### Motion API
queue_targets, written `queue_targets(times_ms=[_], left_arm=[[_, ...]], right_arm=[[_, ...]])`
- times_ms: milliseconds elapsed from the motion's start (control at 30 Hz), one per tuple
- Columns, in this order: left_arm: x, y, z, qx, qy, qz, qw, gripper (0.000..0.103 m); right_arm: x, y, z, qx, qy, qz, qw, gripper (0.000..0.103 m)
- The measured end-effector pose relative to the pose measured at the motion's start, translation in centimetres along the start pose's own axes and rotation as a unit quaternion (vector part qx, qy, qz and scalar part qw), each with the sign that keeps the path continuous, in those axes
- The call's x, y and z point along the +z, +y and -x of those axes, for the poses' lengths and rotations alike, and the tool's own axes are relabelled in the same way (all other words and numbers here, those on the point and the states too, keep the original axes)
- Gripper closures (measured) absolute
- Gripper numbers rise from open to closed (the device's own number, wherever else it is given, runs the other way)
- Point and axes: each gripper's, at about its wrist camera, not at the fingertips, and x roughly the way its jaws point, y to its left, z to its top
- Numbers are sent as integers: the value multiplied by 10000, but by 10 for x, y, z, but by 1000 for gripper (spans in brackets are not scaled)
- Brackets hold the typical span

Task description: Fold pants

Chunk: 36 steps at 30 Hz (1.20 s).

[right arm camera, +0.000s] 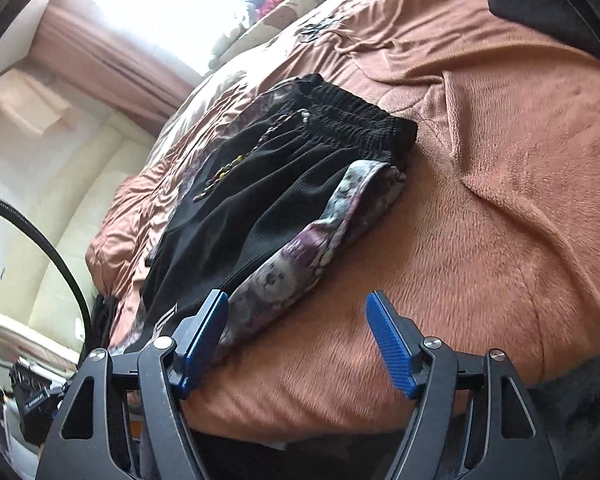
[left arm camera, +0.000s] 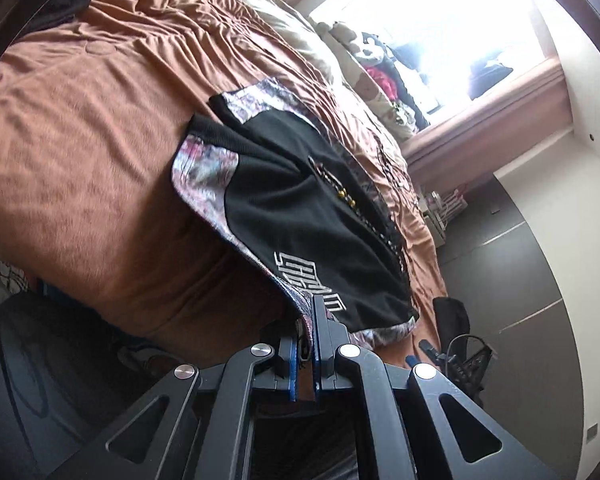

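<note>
Rust-brown bed carries the pants, long axis running away from both claws. Hem is pinched in left claw; right claw is held open, hem edge just left of it.

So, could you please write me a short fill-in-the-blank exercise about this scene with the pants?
1. The black pants lie on a bed covered by a ____ blanket.
2. The left gripper is ____ on the hem of the pants.
3. The right gripper is ____, with only blanket between its fingers.
4. The side panels of the pants have a ____ pattern.

Missing words: brown; shut; open; floral
</note>
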Motion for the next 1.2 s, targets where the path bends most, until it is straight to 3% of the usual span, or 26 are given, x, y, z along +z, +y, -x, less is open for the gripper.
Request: queue_targets(times_ms=[467,633,733,1200], left_arm=[[29,-12,-5,12,-139,48,9999,98],[33,-13,-5,98,-185,83,9997,98],[37,-16,-2,82,-225,71,9997,98],[68,-42,21,-108,-595,-99,9981,98]], right_arm=[[31,-32,-38,132,39,-896,9959,57],[36,-41,-49,76,88,-1070,9942,89],[38,-40,-45,171,69,-1069,9941,99],[56,-3,-7,390,-272,-545,9974,101]])
